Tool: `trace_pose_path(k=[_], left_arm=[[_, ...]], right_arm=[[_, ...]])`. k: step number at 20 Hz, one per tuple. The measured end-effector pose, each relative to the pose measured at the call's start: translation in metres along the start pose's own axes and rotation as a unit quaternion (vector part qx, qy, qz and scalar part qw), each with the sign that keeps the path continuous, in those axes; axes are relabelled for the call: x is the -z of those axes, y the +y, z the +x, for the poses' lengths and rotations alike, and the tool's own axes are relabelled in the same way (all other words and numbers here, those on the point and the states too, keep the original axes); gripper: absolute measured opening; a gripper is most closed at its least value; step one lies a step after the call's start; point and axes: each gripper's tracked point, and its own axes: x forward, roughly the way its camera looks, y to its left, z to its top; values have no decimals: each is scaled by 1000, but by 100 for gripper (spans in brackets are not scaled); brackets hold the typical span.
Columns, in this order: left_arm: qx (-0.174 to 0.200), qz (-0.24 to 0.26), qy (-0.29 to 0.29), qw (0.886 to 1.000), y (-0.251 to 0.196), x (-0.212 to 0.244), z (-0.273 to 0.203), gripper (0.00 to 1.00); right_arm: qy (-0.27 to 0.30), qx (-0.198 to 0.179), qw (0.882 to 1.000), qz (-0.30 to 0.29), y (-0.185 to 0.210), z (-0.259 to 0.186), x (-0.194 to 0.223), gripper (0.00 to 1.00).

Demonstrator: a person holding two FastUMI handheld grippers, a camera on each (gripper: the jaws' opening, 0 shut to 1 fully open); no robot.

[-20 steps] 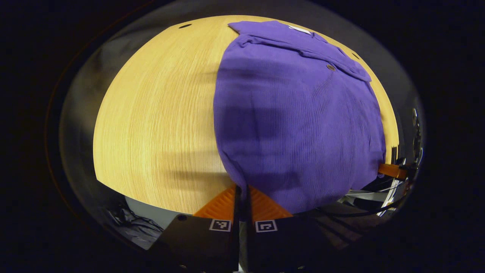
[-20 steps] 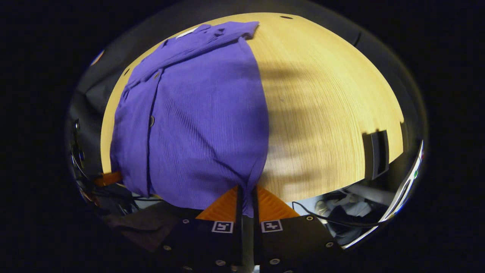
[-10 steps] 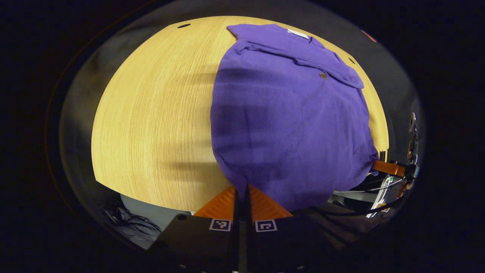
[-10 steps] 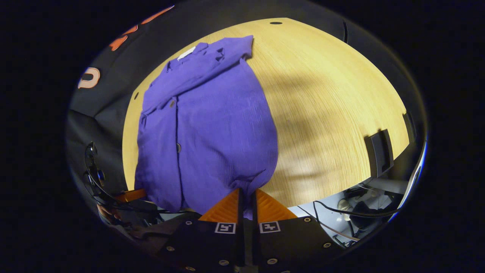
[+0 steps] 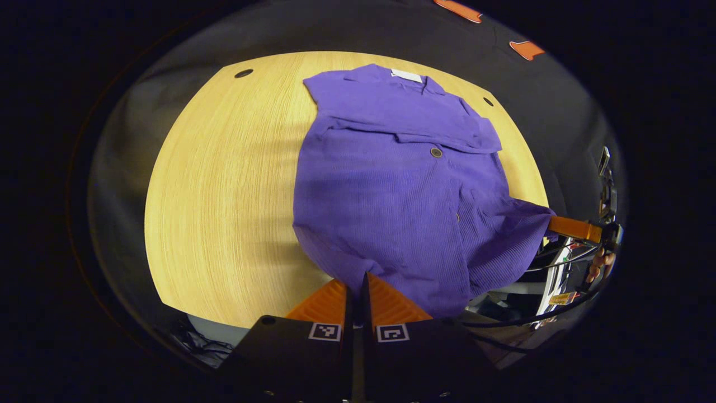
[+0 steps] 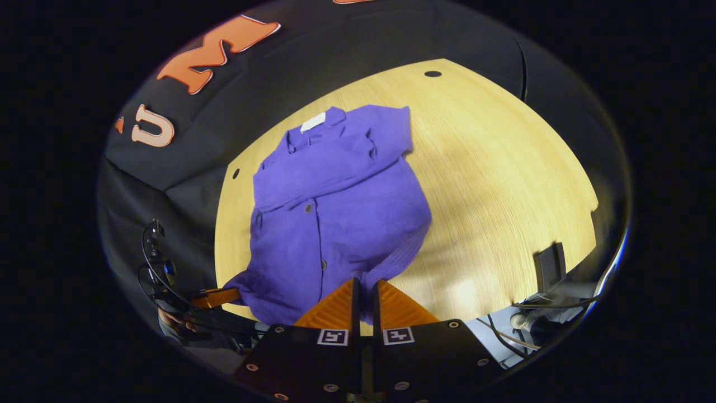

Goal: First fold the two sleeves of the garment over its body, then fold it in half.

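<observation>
Both grippers (image 5: 358, 280) (image 6: 363, 285) apparently pinch garment (image 5: 391, 190) hem.

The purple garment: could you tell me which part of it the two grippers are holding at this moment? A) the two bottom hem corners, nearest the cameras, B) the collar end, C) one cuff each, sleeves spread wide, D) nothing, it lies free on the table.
A: the left gripper and the right gripper each pinch a near hem corner of the purple garment, while its collar end lies far off on the table.
</observation>
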Motion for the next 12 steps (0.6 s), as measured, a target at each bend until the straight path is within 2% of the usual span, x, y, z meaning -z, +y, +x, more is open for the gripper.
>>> trace_pose_path(k=[4, 6, 12], left_arm=[[-15, 23, -19, 999, 5, -43, -11, 9], [-8, 42, -30, 999, 4, -67, -18, 9], [-13, 142, -54, 988, 9, -132, -32, 9]], right_arm=[[-33, 1, 999, -3, 23, -10, -39, 8], [-48, 10, 999, -5, 28, -14, -58, 8], [-81, 50, 995, -7, 38, -25, -94, 7]])
